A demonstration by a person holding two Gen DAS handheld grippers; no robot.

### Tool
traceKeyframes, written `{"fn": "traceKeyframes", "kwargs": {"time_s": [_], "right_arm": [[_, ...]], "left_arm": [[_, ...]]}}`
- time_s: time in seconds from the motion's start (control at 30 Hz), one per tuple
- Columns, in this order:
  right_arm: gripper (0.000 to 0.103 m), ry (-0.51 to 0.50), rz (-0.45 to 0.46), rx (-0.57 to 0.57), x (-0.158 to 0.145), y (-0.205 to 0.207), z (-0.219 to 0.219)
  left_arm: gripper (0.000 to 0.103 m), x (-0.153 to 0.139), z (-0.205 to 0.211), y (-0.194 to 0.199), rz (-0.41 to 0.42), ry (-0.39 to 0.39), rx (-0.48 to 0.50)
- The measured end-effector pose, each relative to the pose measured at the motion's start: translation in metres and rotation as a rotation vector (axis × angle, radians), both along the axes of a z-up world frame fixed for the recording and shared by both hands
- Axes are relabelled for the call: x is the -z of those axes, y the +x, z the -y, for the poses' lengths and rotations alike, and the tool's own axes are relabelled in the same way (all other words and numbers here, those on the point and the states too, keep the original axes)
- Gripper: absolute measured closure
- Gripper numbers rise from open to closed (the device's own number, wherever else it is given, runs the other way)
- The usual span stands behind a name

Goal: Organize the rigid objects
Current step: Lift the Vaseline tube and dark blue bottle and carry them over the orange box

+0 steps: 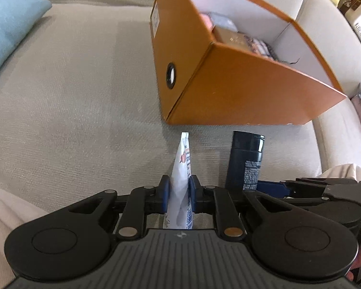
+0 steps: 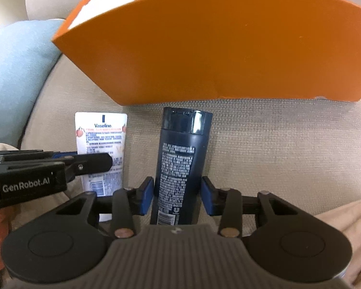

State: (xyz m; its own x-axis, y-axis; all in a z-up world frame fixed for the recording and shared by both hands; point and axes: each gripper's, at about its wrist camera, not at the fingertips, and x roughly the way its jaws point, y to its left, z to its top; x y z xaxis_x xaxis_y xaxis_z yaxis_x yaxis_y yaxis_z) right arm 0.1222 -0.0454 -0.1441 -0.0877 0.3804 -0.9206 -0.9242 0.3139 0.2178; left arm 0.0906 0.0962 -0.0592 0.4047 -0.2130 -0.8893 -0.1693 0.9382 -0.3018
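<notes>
My left gripper (image 1: pixel 179 190) is shut on a white Vaseline tube (image 1: pixel 181 180), held edge-on above the sofa seat; the tube's flat face shows in the right wrist view (image 2: pixel 101 142). My right gripper (image 2: pixel 177 196) has its blue pads on both sides of a dark blue bottle (image 2: pixel 180 163), touching or nearly touching it; I cannot tell whether it grips. The bottle also shows in the left wrist view (image 1: pixel 246 161). An open orange box (image 1: pixel 228 89) with several items inside sits just beyond both; in the right wrist view its wall (image 2: pixel 216 48) fills the top.
The beige sofa seat (image 1: pixel 72 108) spreads to the left. A light blue cushion (image 1: pixel 9 29) lies at the far left, also in the right wrist view (image 2: pixel 16 77). Cream fabric (image 2: pixel 344 219) lies at the near right.
</notes>
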Motion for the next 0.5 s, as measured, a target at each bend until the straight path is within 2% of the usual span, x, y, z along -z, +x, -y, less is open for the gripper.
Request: {"fn": "traceKeyframes", "kwargs": {"time_s": [0.27, 0.33, 0.5], "right_arm": [[0.061, 0.136, 0.079, -0.048, -0.043, -0.004, 0.023], [0.061, 0.174, 0.101, -0.053, -0.053, -0.008, 0.025], [0.061, 0.263, 0.148, -0.085, -0.088, -0.007, 0.034]], "left_arm": [[0.085, -0.032, 0.002, -0.026, 0.107, -0.021, -0.028], [0.085, -0.041, 0.01, -0.021, 0.146, -0.033, -0.038], [0.085, -0.084, 0.015, -0.018, 0.238, -0.03, -0.033]]}}
